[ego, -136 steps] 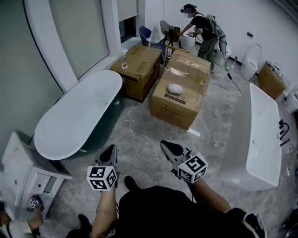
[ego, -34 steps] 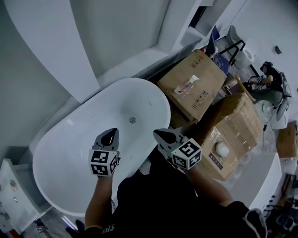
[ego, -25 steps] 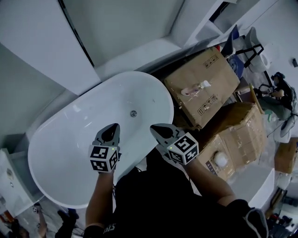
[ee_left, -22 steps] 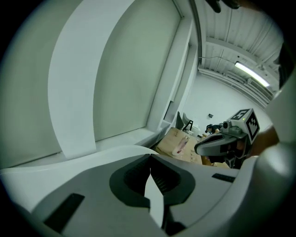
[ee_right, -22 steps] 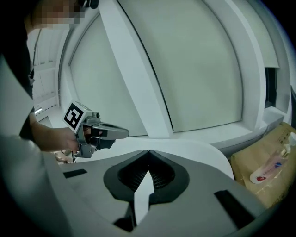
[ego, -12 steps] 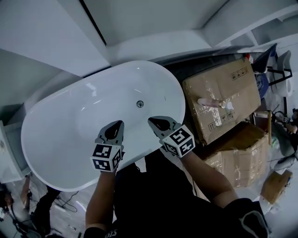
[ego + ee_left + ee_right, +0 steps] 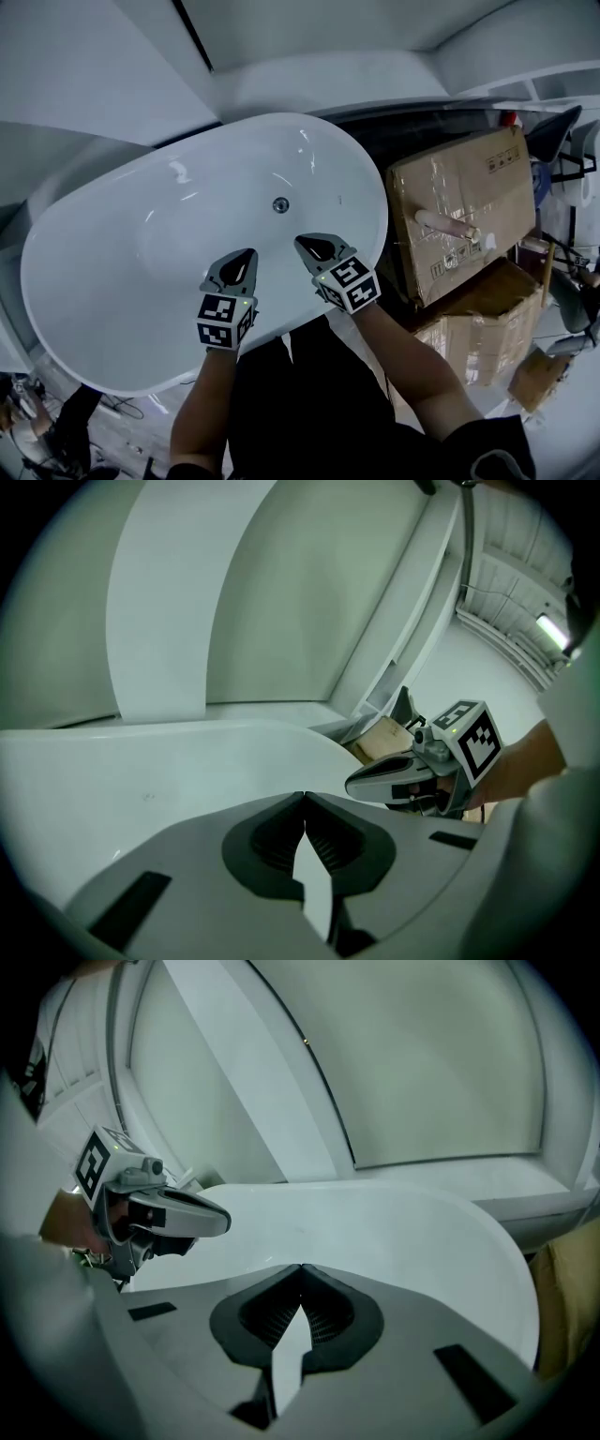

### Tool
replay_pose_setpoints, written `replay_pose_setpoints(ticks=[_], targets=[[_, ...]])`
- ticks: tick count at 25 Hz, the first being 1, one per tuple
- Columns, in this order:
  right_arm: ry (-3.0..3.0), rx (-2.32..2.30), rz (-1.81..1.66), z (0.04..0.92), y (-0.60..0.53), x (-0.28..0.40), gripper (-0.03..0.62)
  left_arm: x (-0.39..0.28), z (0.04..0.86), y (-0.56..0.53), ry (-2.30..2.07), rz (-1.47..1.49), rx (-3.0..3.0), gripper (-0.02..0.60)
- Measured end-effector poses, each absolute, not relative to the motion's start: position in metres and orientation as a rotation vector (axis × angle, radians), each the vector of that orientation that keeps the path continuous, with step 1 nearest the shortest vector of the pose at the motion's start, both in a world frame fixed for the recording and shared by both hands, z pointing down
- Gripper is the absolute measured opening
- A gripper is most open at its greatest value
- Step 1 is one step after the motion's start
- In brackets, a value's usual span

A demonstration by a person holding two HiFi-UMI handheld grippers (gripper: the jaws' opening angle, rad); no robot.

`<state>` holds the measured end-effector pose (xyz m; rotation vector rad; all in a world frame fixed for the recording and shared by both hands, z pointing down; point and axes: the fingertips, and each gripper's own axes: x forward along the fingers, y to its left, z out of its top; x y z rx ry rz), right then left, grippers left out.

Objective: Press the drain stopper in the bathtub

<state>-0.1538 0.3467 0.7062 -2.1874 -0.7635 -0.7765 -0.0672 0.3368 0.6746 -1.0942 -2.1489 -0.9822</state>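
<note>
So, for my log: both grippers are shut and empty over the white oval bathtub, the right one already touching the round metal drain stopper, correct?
Not touching. In the head view the right gripper hangs short of the round metal drain stopper, bare tub between them; the rest holds.

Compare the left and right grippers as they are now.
In the head view the left gripper points up and to the right, while the right gripper points up and to the left, so their tips converge. The right gripper reaches slightly further over the tub than the left gripper and sits nearer the box. Both are shut, empty and short of the stopper.
</note>
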Motion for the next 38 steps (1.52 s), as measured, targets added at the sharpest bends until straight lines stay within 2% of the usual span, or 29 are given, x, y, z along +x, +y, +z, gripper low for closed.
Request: replay_pose_setpoints(ticks=[8,21,29,38], targets=[[-0.764,-2.085,-0.816,0.855,0.357,-0.136,0.014,-0.056,0.798,0.358,-2.146,-0.983,-1.041,0.014],[-0.787,-2.004,-1.037,1.102,0.365,-0.147,0.014,-0.034,0.997,0.354,-2.113,-1.002,-0.991,0.015],[-0.778,-1.979,-1.117,1.199,0.360,-0.145,0.014,-0.022,1.099,0.352,-2.053,-1.052,-0.992,0.015],[-0.772,-1.894,-1.278,1.256,0.362,-0.159,0.014,-0.029,1.140,0.348,-2.034,-1.078,-0.928,0.015]])
